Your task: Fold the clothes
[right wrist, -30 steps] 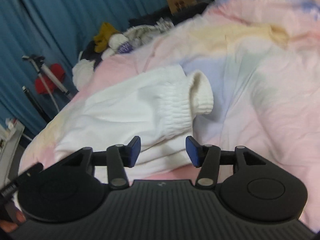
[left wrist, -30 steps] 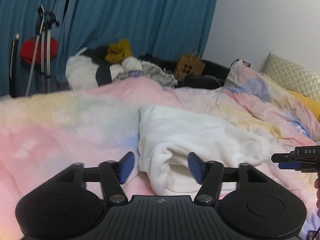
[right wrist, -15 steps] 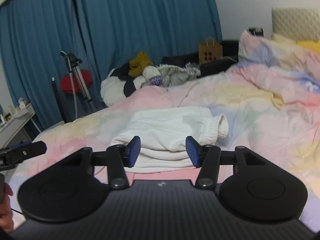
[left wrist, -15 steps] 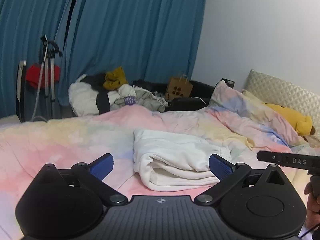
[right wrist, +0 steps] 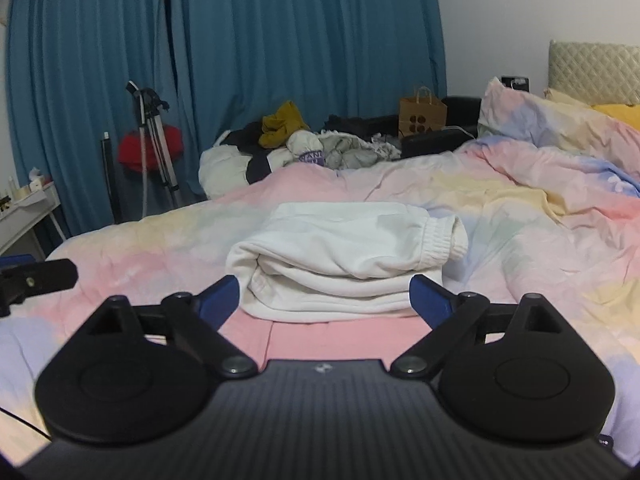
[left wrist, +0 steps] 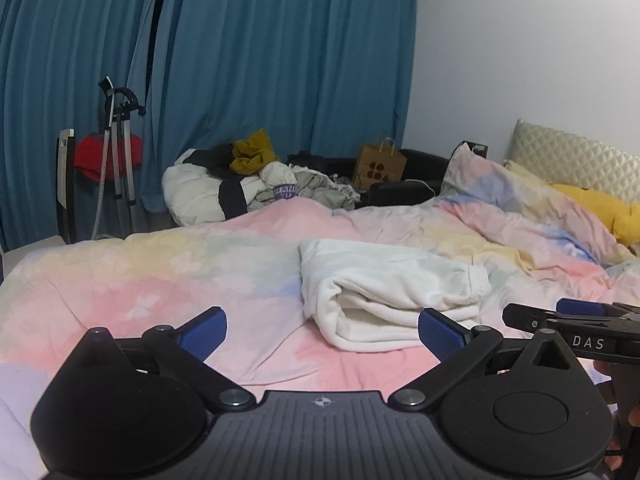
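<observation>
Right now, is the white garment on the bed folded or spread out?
Folded. The white garment lies as a compact stack of layers on the bed, cuff at one side.

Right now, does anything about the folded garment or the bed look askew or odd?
Only slightly: the white garment lies folded on the duvet, but one ribbed cuff sticks out at its right. Otherwise nothing stands out.

yellow plush (left wrist: 606, 208) cut by right edge; hand (left wrist: 624, 420) mostly hidden behind gripper; desk items (right wrist: 24, 192) too small
</observation>
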The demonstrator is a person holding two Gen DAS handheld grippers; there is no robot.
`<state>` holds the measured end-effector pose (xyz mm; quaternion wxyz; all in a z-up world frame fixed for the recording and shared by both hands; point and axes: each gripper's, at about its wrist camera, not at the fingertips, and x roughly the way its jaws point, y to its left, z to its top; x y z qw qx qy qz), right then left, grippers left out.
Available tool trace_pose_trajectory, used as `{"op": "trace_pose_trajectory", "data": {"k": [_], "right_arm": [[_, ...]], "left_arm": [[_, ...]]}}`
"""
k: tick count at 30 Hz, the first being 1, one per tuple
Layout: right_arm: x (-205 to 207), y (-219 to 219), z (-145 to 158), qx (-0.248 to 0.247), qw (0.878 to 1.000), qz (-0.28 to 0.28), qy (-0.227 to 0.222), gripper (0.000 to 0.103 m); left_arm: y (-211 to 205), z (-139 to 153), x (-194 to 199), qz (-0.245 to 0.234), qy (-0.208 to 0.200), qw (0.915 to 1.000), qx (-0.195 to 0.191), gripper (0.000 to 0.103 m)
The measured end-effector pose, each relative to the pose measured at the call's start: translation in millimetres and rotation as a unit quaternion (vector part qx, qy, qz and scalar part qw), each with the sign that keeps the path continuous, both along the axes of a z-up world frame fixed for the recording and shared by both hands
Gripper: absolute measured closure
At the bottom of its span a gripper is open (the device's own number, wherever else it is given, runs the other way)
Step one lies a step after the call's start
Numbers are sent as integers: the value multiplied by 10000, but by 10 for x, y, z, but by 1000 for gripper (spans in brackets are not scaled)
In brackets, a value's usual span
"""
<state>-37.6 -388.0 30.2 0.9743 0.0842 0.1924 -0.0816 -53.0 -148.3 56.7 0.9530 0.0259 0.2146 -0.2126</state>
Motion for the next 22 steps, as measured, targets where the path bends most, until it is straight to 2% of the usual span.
{"op": "trace_pose_trajectory", "data": {"k": [14,22], "right_arm": [[9,-32,-103,66,9997,-248,28,10],[20,-31,-108,-4,9993,-371,71,10]], "left_arm": [[-175,-208,19,-46,-59,9994,340,0],[-161,-231,49,-48,-13,9995,304,0]]}}
